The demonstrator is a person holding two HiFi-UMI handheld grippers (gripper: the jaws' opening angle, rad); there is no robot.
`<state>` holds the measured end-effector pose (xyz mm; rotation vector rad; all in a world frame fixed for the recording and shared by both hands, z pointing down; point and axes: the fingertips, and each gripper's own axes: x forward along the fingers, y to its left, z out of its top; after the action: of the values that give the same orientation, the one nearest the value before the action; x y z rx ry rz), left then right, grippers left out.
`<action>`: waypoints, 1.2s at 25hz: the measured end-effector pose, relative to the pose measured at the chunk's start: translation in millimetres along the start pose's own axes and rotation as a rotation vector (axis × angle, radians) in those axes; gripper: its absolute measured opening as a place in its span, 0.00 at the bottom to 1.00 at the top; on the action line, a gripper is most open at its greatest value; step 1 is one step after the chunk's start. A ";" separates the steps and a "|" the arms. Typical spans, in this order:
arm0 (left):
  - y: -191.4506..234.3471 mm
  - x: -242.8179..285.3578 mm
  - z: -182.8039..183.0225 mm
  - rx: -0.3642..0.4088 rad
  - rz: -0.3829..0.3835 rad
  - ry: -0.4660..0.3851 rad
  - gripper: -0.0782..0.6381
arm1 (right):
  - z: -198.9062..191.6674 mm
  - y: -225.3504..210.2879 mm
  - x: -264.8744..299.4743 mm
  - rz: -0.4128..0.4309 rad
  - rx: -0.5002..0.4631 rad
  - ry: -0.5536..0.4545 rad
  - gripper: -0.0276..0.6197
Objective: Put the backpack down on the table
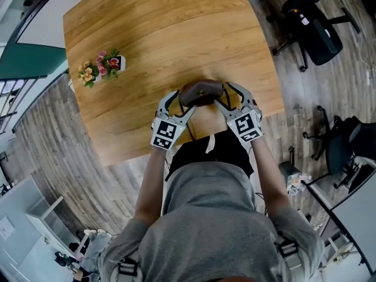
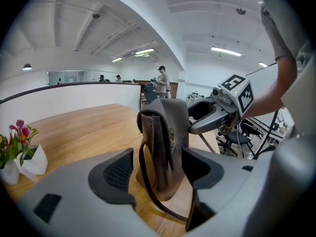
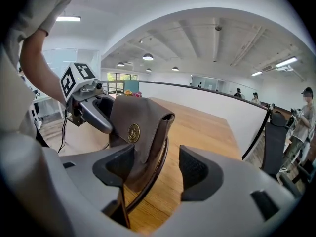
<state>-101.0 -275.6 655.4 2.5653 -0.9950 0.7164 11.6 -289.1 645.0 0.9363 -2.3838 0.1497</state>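
Small white pot (image 1: 116,63) far left on the wooden table (image 1: 164,28) holds pink and yellow flowers (image 1: 94,69). Brown leather backpack (image 1: 201,93) stands upright on the table's near edge, flap shut, contents hidden. Left gripper (image 1: 181,104) and right gripper (image 1: 232,100) flank it, jaws of both wide apart, not clamped. The bag sits between each pair, up against one pad, with a gap to the other. Strap (image 2: 148,191) loops down onto the wood.
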 end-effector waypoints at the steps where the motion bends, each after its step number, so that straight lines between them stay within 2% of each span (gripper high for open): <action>1: -0.1 -1.9 2.2 0.000 0.002 -0.006 0.54 | 0.9 0.1 -2.5 -0.003 -0.002 -0.001 0.50; 7: 1.0 -12.3 9.7 0.000 0.027 -0.034 0.54 | 5.0 -0.5 -16.5 -0.018 0.020 -0.015 0.48; 15: 0.7 -34.4 27.6 0.007 0.064 -0.074 0.54 | 11.0 5.4 -30.3 -0.031 -0.004 -0.018 0.31; 24: -6.8 -56.1 34.3 0.004 0.079 -0.092 0.54 | 27.4 9.7 -41.0 -0.030 -0.018 -0.052 0.21; 28: -11.9 -64.6 35.9 0.010 0.091 -0.102 0.47 | 33.3 16.7 -46.6 -0.013 -0.026 -0.065 0.10; 30: -14.9 -68.4 37.4 0.015 0.097 -0.106 0.37 | 34.7 19.2 -50.9 -0.005 -0.025 -0.070 0.06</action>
<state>-121.4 -244.1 585.4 2.6064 -1.1589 0.6200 13.0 -255.0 590.3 0.9506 -2.4416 0.0865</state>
